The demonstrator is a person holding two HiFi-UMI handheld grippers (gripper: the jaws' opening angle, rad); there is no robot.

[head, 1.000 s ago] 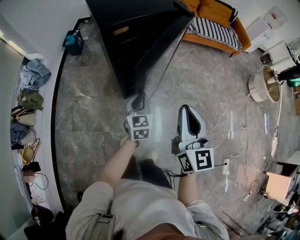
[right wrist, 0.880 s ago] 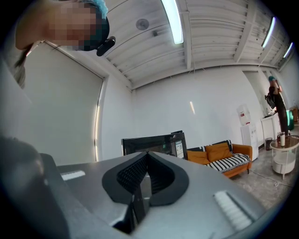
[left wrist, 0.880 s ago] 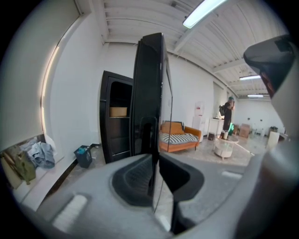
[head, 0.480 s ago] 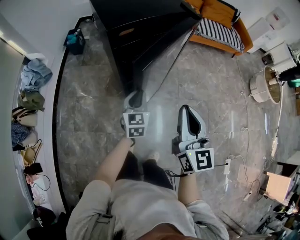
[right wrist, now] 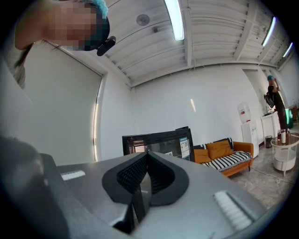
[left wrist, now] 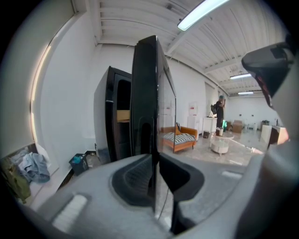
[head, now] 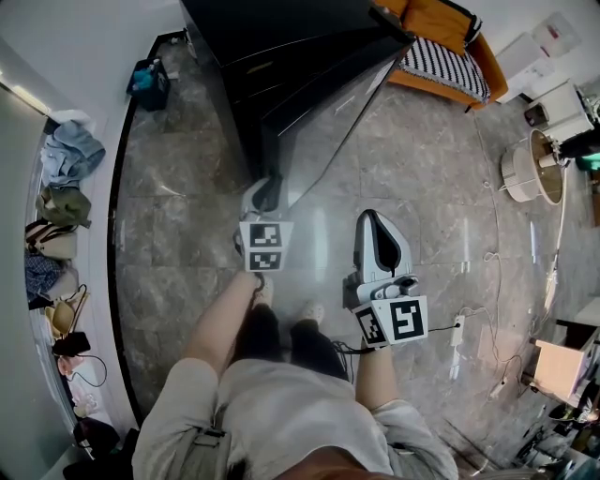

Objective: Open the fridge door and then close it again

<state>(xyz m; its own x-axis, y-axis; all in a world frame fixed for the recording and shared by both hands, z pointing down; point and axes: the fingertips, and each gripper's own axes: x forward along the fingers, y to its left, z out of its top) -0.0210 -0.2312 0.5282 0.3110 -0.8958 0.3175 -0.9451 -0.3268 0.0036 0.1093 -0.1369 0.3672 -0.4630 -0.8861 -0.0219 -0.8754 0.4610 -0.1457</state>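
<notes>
- In the head view, the black fridge (head: 272, 28) is seen standing against the wall at the top of the picture, and its glass fridge door (head: 328, 122) is swung well out from the cabinet towards the person.
- The free edge of the door is gripped by the left gripper (head: 269, 192); the right gripper (head: 375, 225) is held apart from the door, over the floor.
- In the left gripper view, the door's dark edge (left wrist: 145, 93) is seen clamped between the two jaws, which are pinched onto it. The open cabinet (left wrist: 114, 112) is seen just to the left of the door, with shelves visible inside.
- In the right gripper view, the jaws of the right gripper (right wrist: 147, 156) are pressed together with nothing between them. The fridge (right wrist: 159, 140) is seen beyond them, with an orange sofa (right wrist: 224, 156) to its right.
- The opening step is judged to be done or nearly done. The closing is still left, since the door is not yet back against the cabinet. Whether the door is on its way out or back cannot be told.
</notes>
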